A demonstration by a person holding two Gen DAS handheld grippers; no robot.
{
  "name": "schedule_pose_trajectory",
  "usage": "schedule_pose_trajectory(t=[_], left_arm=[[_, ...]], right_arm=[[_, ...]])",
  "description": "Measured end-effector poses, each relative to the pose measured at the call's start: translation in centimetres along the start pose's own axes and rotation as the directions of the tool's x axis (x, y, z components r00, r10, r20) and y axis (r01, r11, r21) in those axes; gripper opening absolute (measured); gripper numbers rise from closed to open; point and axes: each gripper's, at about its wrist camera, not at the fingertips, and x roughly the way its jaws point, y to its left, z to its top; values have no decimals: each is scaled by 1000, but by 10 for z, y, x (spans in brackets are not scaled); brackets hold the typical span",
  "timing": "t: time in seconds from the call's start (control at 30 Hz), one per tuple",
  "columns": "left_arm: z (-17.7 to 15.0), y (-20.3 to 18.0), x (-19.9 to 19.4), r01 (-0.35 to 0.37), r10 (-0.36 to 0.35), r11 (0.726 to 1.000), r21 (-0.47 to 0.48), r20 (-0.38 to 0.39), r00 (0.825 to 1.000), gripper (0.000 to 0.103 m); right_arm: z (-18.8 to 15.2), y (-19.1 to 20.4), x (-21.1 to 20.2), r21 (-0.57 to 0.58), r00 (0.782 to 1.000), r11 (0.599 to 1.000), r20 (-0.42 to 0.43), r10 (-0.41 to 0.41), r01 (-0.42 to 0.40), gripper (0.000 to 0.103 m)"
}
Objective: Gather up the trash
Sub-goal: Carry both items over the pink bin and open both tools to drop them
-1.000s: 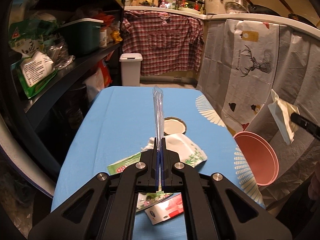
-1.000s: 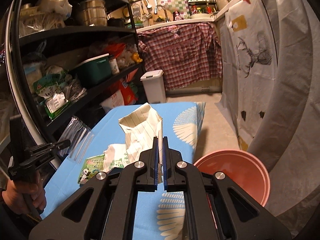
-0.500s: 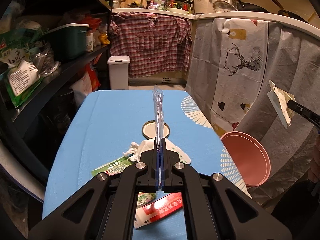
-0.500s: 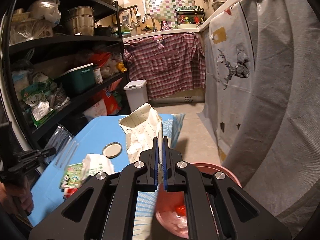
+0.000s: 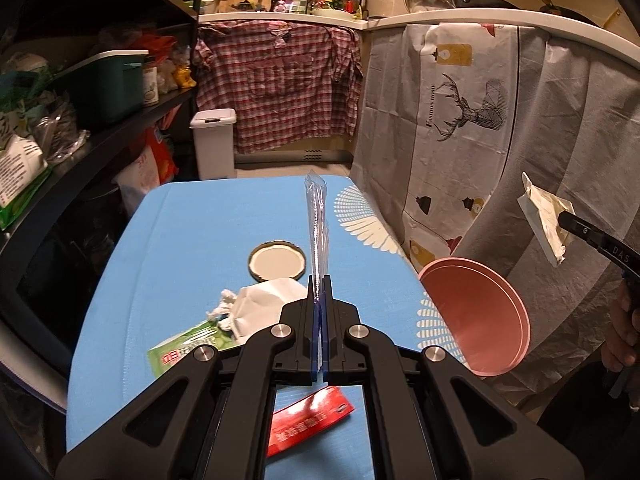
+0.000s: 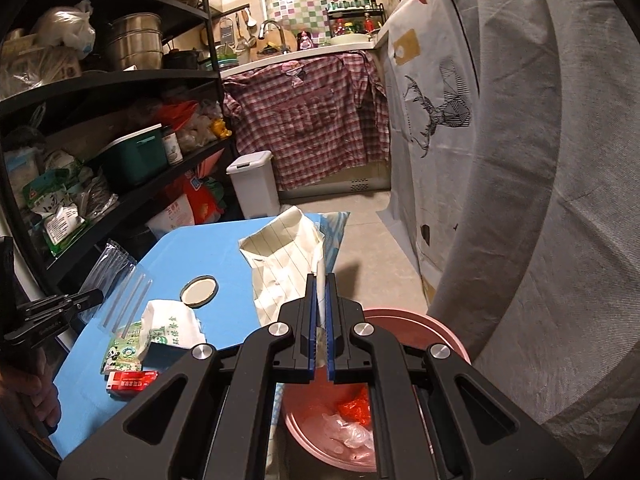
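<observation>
Trash run at the blue table — the right gripper, jaws clamped on crumpled lined paper, hangs over the pink basin ready to drop it, while the left gripper pinches a clear plastic sleeve upright above the remaining litter.

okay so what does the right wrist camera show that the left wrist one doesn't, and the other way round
Only the right wrist view looks down into the pink bin, showing red and clear plastic trash already inside, and shows the clear wrapper broadside.

Only the left wrist view shows the right gripper from outside, holding the lined paper up above the bin, whose inside is hidden here.

Both show the blue table, the jar lid, the white bag, the green packet and the red box, with each gripper shut on its piece; the left gripper pinches the wrapper.
</observation>
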Motion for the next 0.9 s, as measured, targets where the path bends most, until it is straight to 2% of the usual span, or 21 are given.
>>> schedule_pose_trajectory(t=[0.4, 0.9], left_arm=[[5, -26, 14, 42, -42, 999, 26, -15, 999, 1], [15, -72, 40, 146, -144, 988, 43, -48, 988, 1]], right_arm=[[-1, -17, -2, 36, 999, 998, 0, -50, 50, 4], [-5, -47, 5, 75, 991, 988, -29, -132, 133, 4]])
